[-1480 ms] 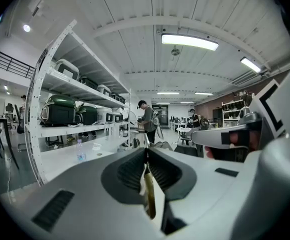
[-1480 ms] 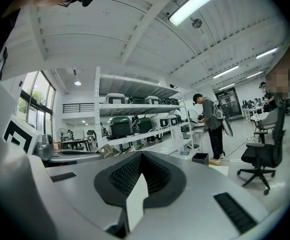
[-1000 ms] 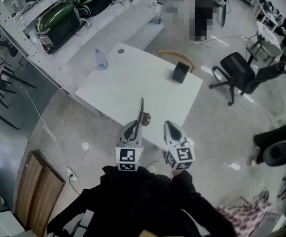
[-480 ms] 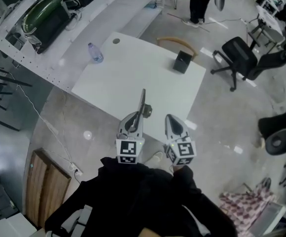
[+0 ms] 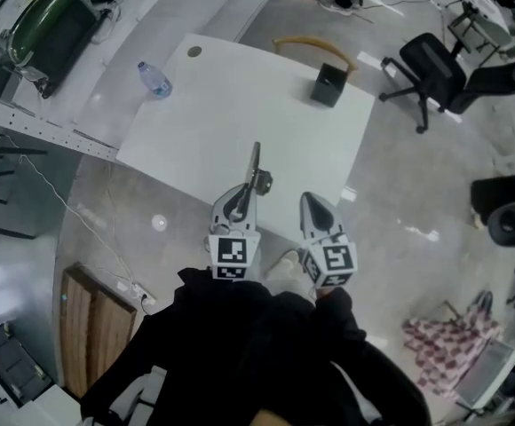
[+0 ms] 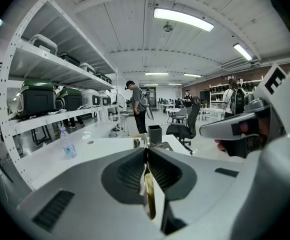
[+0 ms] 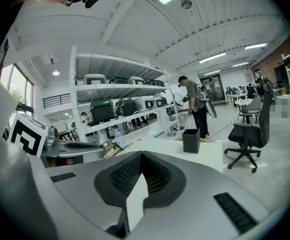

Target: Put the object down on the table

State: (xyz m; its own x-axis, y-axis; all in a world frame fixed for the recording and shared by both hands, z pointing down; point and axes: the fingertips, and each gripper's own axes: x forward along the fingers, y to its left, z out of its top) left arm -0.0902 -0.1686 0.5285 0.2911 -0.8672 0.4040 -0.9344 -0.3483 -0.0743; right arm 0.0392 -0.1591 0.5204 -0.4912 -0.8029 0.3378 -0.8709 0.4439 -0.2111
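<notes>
A thin flat metal tool [image 5: 255, 169] sticks forward out of my left gripper [image 5: 243, 195], whose jaws are shut on it. It hangs over the near edge of the white table [image 5: 222, 114]. In the left gripper view the tool's brassy edge [image 6: 149, 199] stands upright between the closed jaws of that gripper [image 6: 146, 153]. My right gripper [image 5: 312, 204] is beside it on the right, shut and empty, above the floor just short of the table. In the right gripper view its jaws [image 7: 141, 158] meet, and the tool [image 7: 106, 148] shows at the left.
A black box [image 5: 328, 84] stands at the table's far right, a water bottle [image 5: 154, 79] at the far left. A wooden chair [image 5: 315, 46] is tucked behind the table and a black office chair [image 5: 431, 71] stands to the right. Shelving with green cases [image 5: 49, 25] runs along the left.
The person has stepped closer to the table, so it sits nearer under both grippers. The tool stays clamped in the left gripper; the two grippers keep their stance.
</notes>
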